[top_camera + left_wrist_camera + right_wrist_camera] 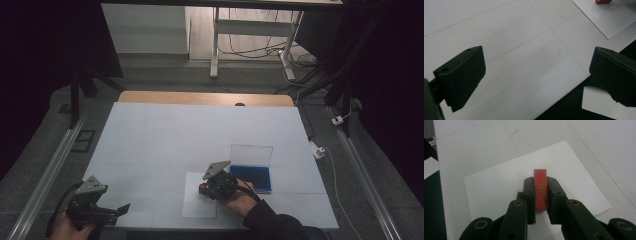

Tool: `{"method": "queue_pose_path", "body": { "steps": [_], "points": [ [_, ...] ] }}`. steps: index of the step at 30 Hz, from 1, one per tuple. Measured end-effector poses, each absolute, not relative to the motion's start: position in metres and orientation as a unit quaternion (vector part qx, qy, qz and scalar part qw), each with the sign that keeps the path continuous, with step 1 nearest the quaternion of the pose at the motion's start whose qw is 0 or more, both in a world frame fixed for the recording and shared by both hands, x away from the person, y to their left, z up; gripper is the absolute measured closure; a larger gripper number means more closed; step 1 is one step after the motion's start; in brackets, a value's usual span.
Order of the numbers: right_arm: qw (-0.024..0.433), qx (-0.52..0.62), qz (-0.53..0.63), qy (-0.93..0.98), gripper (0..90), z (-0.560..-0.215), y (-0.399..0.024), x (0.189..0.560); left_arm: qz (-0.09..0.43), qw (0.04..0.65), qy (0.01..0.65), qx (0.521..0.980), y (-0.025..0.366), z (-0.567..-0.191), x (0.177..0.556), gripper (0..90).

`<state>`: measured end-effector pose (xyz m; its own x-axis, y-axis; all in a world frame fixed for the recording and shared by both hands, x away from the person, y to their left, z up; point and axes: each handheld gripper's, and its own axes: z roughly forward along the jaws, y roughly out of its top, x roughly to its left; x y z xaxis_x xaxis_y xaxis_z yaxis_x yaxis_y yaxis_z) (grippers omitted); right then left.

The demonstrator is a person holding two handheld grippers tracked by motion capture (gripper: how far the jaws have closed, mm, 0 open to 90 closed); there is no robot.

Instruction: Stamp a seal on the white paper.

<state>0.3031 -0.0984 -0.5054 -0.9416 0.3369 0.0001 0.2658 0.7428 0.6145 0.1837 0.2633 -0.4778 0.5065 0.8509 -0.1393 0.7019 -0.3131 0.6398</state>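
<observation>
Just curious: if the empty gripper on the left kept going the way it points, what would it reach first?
Probably the white sheet of paper, where the right gripper holds a red block. The open left gripper points that way over bare table; depth is unclear.

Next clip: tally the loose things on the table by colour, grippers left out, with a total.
Red: 1, the red block, held over the sheet in the right gripper
White: 1, the paper sheet
Blue: 1, the blue case with its clear lid standing open
Total: 3
</observation>
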Motion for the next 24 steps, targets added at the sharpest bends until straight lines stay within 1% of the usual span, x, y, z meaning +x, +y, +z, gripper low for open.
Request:
{"method": "queue_pose_path", "body": {
  "steps": [2, 6, 24],
  "points": [
    [0.05, 0.163, 0.324, 0.93, 78.9, -0.505, -0.099, 0.303, 0.113, 0.331, 0.484, 0.802, 0.263, -0.478, 0.184, 0.8],
    [0.056, 0.163, 0.329, 0.928, 78.9, -0.502, -0.1, 0.303, 0.113, 0.331, 0.484, 0.802, 0.263, -0.478, 0.184, 0.8],
    [0.051, 0.175, 0.369, 0.911, 79.1, -0.479, -0.112, 0.299, 0.113, 0.331, 0.483, 0.803, 0.263, -0.478, 0.183, 0.8]
  ]
}}
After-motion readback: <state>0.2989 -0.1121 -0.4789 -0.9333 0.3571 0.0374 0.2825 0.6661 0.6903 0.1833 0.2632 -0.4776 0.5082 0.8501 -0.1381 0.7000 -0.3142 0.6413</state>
